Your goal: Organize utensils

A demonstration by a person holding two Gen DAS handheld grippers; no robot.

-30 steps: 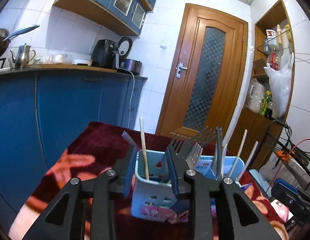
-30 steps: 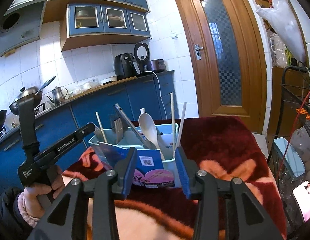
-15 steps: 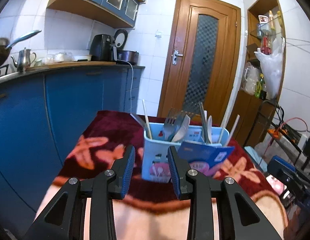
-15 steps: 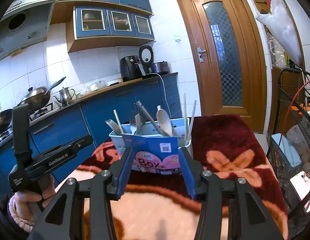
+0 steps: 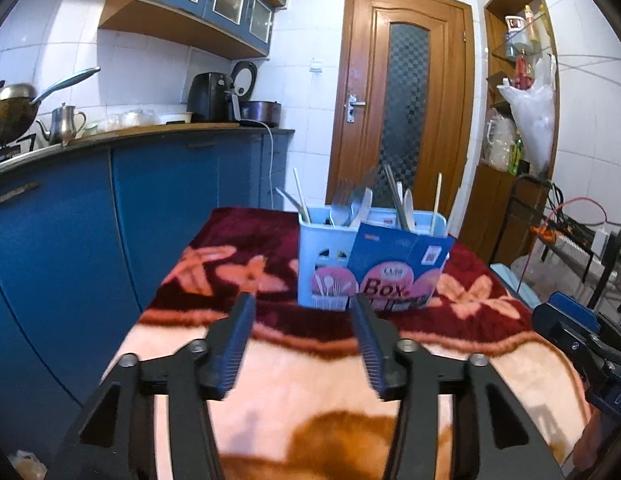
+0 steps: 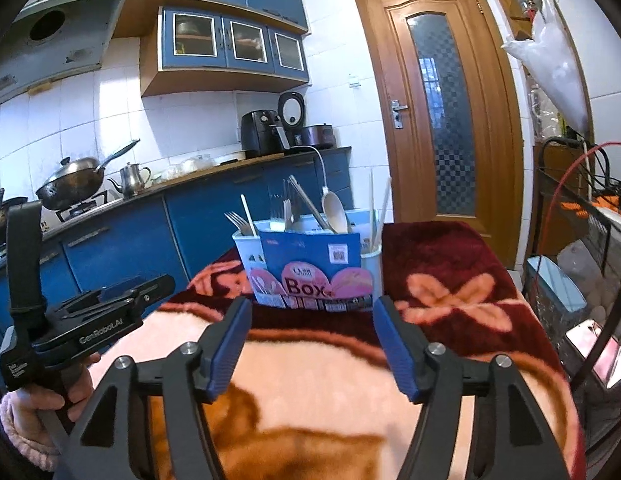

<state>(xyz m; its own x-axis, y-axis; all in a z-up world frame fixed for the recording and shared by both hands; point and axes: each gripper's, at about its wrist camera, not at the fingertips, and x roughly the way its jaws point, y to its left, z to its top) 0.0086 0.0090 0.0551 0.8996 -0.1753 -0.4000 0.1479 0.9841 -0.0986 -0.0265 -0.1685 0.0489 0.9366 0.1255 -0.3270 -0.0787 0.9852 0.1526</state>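
Both grippers have drawn back from the utensil caddy (image 5: 328, 264), which now stands farther off on the flowered blanket (image 5: 214, 276), well ahead of both. The left gripper (image 5: 302, 320) and right gripper (image 6: 312, 322) have just been opening; their jaws stand wide with nothing between. Forks (image 5: 344, 204), spoons and chopsticks stand upright in the caddy.

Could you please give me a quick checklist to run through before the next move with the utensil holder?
1. Left claw open, nothing between its pads: ok.
2. Right claw open and empty: ok.
3. Utensil holder upright on the blanket: ok.
4. Forks, spoon and chopsticks standing inside the holder: ok.
5. Blue card sleeve squarely seated: not ok, it sits askew.
6. Utensils sorted by compartment: cannot tell.
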